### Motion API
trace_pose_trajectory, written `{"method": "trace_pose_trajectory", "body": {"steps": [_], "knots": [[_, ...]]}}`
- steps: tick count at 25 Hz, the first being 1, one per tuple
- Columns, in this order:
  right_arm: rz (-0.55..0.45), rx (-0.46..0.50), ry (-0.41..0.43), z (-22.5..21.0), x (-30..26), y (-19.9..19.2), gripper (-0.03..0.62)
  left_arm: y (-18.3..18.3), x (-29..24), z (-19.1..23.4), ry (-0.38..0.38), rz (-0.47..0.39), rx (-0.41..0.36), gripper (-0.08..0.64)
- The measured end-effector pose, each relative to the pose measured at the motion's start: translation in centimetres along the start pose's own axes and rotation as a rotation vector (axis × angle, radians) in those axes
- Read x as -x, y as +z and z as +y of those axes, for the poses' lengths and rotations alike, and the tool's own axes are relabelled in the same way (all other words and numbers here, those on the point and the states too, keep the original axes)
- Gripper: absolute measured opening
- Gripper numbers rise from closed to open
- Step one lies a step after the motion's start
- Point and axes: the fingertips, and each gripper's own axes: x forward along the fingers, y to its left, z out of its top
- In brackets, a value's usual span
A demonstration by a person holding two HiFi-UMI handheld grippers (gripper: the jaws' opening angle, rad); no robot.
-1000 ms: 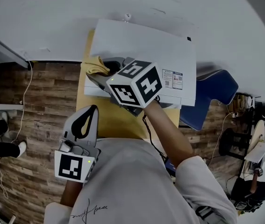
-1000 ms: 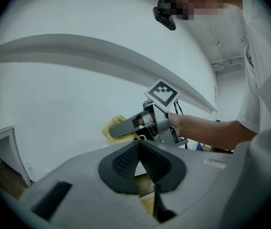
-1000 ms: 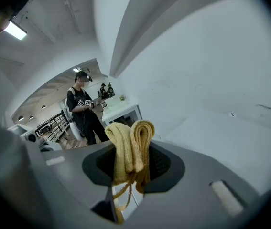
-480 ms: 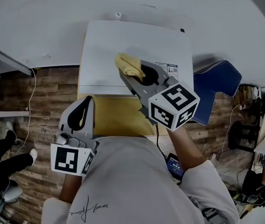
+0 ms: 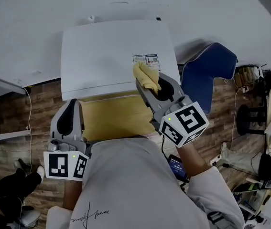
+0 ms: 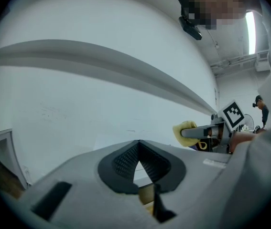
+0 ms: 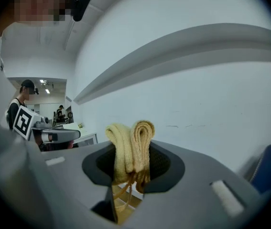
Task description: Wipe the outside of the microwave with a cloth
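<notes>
My right hand-held gripper (image 5: 154,84) has its jaws clamped tight on a folded yellow terry cloth (image 7: 130,144), and 2 thick folds stick out past the tips. That cloth sits over the top panel of the boxy white microwave (image 5: 102,56), just beyond the printed label sticker (image 5: 146,60) near the panel's right front corner. I can't confirm it is actually pressing on the surface.

To wipe well, I'd tilt the tips down so the folds flatten against the panel instead of riding on 1 edge. Then I'd pull in long overlapping strokes away from the corner and keep the jaws themselves off the paint.

My left hand-held gripper (image 5: 72,120) hangs well to the left and nearer my body, with its jaws closed on nothing.

Below both is a yellow-brown wooden counter (image 5: 111,120) carrying the microwave. Past it are a wood-plank floor (image 5: 11,109), a plain white wall behind, and a blue chair (image 5: 207,70) to the right of my right hand-held gripper.
</notes>
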Motion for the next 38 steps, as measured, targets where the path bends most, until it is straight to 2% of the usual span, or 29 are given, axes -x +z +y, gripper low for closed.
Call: {"method": "trace_pose_trajectory", "body": {"steps": [6, 12, 17, 25, 31, 38], "knots": [[-0.005, -0.013, -0.079, -1.8, 4.2, -1.3, 0.123, -1.1, -0.3, -2.0, -0.005, 0.028, -0.004, -0.009], [-0.004, -0.013, -0.115, -2.7, 7.5, -2.8, 0.123, -2.2, 0.2, -3.7, -0.002, 0.044, -0.018, -0.009], [0.0, -0.033, -0.134, -3.5, 9.0, -3.7, 0.121, -3.0, 0.6, -3.4, 0.028, 0.067, -0.02, -0.009], [0.009, -0.005, -0.114, -2.9, 9.1, -3.7, 0.12, -3.2, 1.4, -3.2, 0.069, 0.055, -0.011, -0.009], [0.012, -0.006, -0.058, -2.0, 8.6, -3.5, 0.118, -3.9, 1.8, -3.5, 0.067, 0.078, -0.019, -0.009], [0.037, 0.017, -0.055, -1.7, 8.1, -4.0, 0.118, -3.7, 1.6, -3.7, 0.058, 0.073, -0.02, -0.009]]}}
